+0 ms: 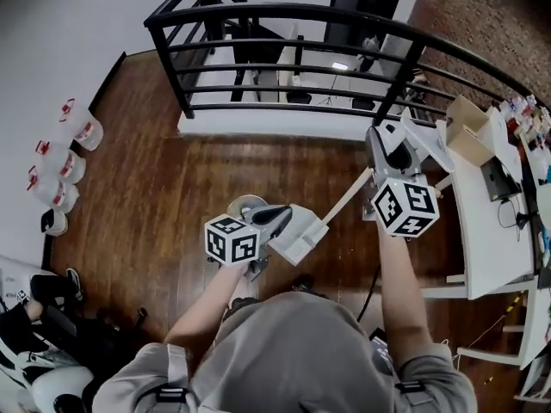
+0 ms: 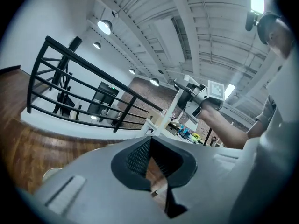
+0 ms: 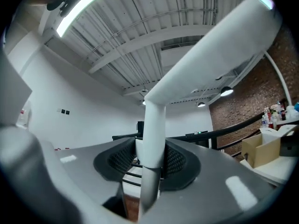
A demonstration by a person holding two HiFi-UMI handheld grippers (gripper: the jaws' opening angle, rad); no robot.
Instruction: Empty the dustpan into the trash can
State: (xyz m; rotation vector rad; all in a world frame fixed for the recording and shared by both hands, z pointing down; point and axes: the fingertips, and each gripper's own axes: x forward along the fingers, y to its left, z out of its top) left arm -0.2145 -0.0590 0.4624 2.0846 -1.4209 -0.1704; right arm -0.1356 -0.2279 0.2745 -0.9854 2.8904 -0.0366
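- Wood floor [image 1: 155, 205] left-front: widest open lane, runs out to the left wall [image 1: 52, 41].
- Black railing [image 1: 301, 9] closes the whole front and curves round to the right. Only narrow gaps betw bars.
- White desk [image 1: 486, 231] w/ cardboard box [image 1: 469, 132] + clutter walls off the right side, tight there.
- Jugs [image 1: 62, 169] lined up along the left wall, at lane edge only.
- Seated person [image 1: 39, 312] low at rear-left, legs stick into the floor space.
- Round can [image 1: 245, 205] on floor dead ahead, low obstacle.
- Dustpan handle [image 1: 349, 194] slants across centre, bars a straight L-R pass.
- Blk cable [image 1: 373, 289] on floor near desk.
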